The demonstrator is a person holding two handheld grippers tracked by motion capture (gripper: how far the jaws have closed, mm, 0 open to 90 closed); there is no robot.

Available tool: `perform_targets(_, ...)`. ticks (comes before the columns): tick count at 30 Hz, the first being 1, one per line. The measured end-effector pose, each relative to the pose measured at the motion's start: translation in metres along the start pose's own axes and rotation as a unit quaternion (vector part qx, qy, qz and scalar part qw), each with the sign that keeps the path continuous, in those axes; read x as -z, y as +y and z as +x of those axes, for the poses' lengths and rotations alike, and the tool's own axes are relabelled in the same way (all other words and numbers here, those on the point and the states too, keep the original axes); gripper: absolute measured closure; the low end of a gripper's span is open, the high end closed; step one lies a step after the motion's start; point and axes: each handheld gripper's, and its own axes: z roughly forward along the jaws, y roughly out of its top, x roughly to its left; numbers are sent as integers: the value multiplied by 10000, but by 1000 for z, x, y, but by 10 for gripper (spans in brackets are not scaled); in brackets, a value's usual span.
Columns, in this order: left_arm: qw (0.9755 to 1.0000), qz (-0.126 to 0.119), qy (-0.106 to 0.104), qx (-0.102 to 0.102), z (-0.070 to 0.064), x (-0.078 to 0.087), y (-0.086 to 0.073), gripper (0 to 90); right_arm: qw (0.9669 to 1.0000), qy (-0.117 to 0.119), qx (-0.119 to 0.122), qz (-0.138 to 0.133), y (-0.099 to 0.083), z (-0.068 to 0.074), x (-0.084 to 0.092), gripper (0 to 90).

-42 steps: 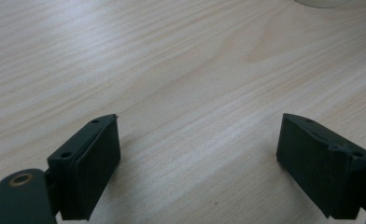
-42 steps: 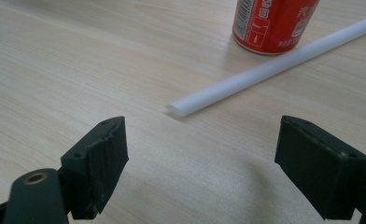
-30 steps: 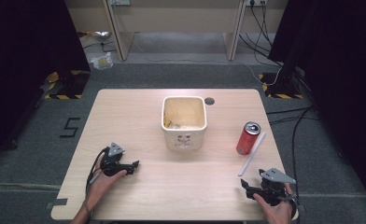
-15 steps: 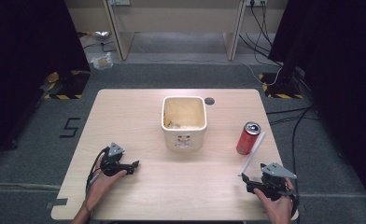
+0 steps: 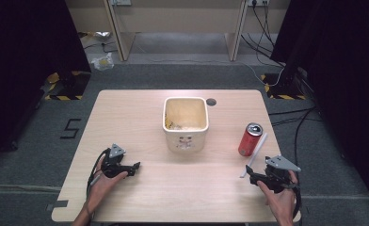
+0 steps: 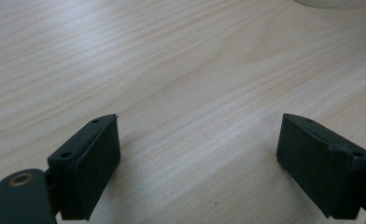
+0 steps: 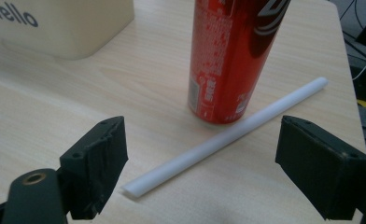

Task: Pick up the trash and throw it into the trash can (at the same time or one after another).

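Right gripper (image 5: 251, 176): held in person's right hand (image 5: 279, 200) at near right corner of desk (image 5: 126, 113). Fingers (image 7: 99, 163) wide apart, holding nothing. In right gripper view, the near end of the white straw (image 7: 228, 135) lies on the desk between the two fingers, not touching either.

White straw (image 5: 254, 156): flat on desk, runs diagonally from just ahead of right gripper up toward right edge. Passes just beside the base of the red can (image 5: 249, 139); contact between them can't be told.

Red can (image 7: 232, 56): upright, right part of desk, btwn straw and bin. Top closed as far as visible in high view.

Cream bin (image 5: 185, 123): square, open top, centre of desk toward far side. Some small scraps inside, too small to identify. Printed front face; "Hello" legible in right gripper view (image 7: 55, 23).

Left gripper (image 5: 134, 167): in person's left hand (image 5: 102, 181), near left part of desk, well apart from bin and can. Fingers (image 6: 90, 163) wide open, empty; bare wood between them.

Round dark cable hole (image 5: 211, 101) in desk just behind bin, to its right.
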Motion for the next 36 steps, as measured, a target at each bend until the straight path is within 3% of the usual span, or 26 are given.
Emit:
perform_targets(12, 10000, 0, 0, 1, 0, 0, 0, 126, 9998, -146, 68, -89, 20, -10, -7, 190)
perform_targets(24, 10000, 0, -1, 1, 0, 0, 0, 126, 9996, -260, 69, -122, 36, -19, -27, 192)
perform_targets(36, 10000, 0, -1, 1, 0, 0, 0, 126, 9998, -181, 39, -107, 36, -22, -50, 216)
